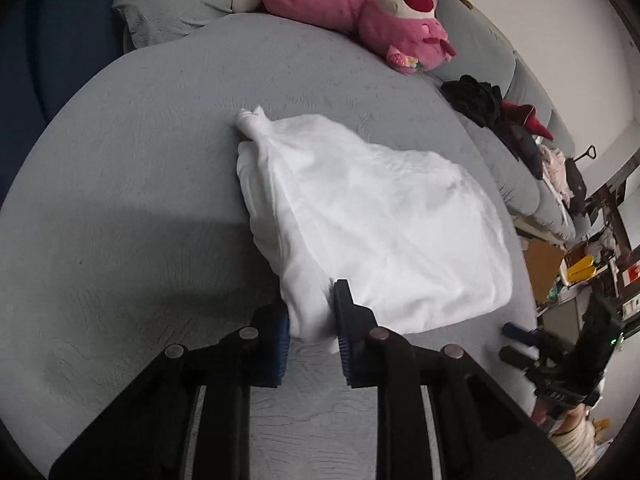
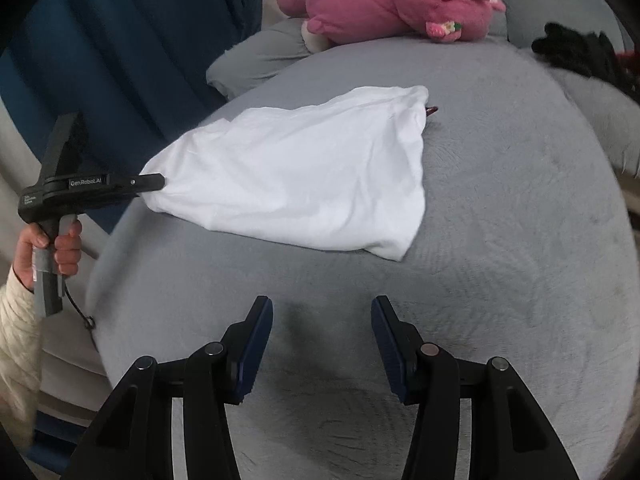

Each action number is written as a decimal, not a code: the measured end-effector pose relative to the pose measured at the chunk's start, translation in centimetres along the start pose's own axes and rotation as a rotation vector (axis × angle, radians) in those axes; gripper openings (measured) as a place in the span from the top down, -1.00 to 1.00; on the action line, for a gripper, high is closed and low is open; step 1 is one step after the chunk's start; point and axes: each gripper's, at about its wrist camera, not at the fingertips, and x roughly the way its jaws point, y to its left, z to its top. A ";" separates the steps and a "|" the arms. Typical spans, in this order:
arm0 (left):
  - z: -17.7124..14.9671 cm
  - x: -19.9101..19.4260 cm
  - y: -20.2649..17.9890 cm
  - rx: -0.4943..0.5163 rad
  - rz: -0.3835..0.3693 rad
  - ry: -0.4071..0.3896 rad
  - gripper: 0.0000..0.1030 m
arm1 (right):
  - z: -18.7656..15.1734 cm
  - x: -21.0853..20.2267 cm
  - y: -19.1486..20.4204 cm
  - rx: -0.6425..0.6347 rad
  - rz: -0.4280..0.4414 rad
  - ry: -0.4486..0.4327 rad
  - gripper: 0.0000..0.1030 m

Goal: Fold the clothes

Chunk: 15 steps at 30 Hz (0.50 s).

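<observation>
Risk: left gripper [image 1: 310, 320], clamped on bunched white garment [image 1: 372, 220] corner nr bed [image 1: 140, 160] edge, slips; right gripper [image 2: 322, 344] jaws apart (empty).

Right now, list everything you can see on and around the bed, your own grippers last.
white garment: one, white, mid-bed, one edge pinched.
plush toy: one, pink, at the bed's far end.
pillow: one, grey, beside the plush toy.
dark clothes: one pile, black and red, far right edge of the bed.
bed cover: one, grey.
curtain: one, blue, behind the bed.
left gripper: black, shut on the white garment.
right gripper: black, open, empty, above the bed cover.
</observation>
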 end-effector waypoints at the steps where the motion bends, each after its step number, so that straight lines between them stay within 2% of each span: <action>1: 0.5 -0.3 0.1 -0.009 -0.009 -0.005 0.67 | 0.1 0.2 0.1 -0.005 -0.010 0.000 0.07; 4: 1.3 -1.2 0.6 -0.019 -0.001 -0.030 0.67 | 0.6 0.8 1.6 -0.102 -0.148 -0.019 0.07; 9: 2.0 -1.4 0.8 -0.031 -0.008 -0.021 0.67 | 1.2 2.4 3.2 -0.265 -0.333 -0.031 0.08; 11: 2.2 -1.5 0.7 -0.033 -0.018 -0.020 0.67 | 1.3 3.4 3.9 -0.339 -0.389 -0.027 0.03; 15: 2.1 -1.5 1.0 -0.042 -0.030 -0.009 0.67 | 1.8 4.0 3.8 -0.365 -0.459 -0.052 -0.07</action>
